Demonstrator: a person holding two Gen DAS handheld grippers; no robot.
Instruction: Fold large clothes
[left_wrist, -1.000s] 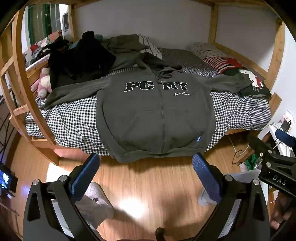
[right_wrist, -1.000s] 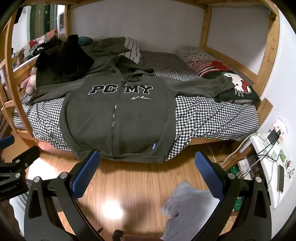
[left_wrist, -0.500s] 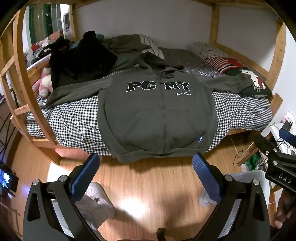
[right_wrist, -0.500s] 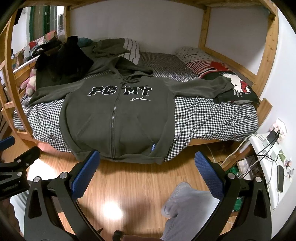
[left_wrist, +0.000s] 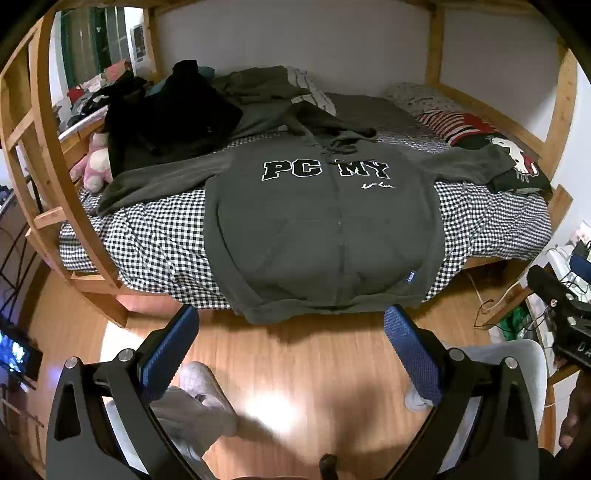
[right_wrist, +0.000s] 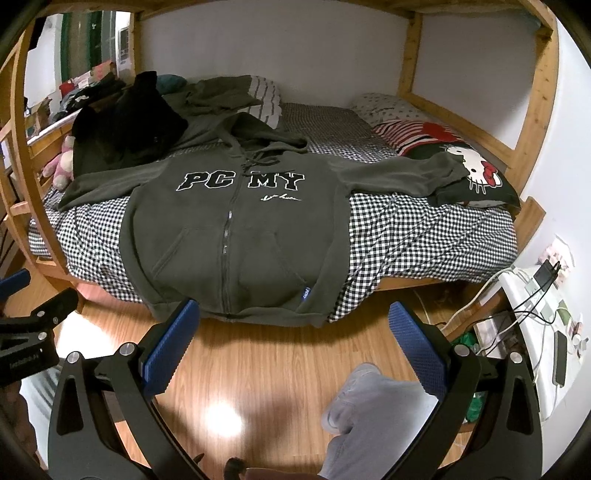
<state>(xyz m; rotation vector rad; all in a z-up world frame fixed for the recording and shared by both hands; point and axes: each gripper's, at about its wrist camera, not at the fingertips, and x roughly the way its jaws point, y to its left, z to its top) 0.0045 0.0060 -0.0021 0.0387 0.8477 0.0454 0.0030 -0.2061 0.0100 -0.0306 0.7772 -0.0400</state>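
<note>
A dark grey zip hoodie (left_wrist: 325, 229) (right_wrist: 236, 236) lettered "PC MY" lies face up and spread flat on the checkered bed (left_wrist: 155, 236) (right_wrist: 424, 236). Its sleeves stretch out to both sides and its hem hangs over the near edge. My left gripper (left_wrist: 291, 332) is open over the wooden floor, a short way in front of the hem, with nothing between its blue pads. My right gripper (right_wrist: 293, 328) is also open and empty, just short of the hem's right part.
A heap of dark clothes (left_wrist: 173, 110) and a pink plush toy (left_wrist: 94, 166) sit at the bed's left. A Hello Kitty pillow (right_wrist: 469, 173) lies at the right. Wooden bunk posts (left_wrist: 48, 155) frame the bed. A white table with cables (right_wrist: 543, 306) stands right. The person's legs and shoes (left_wrist: 199, 398) are below.
Both grippers have moved slightly closer to the bed, so the hoodie looks a little larger. Both stay open. The hoodie has not moved.
</note>
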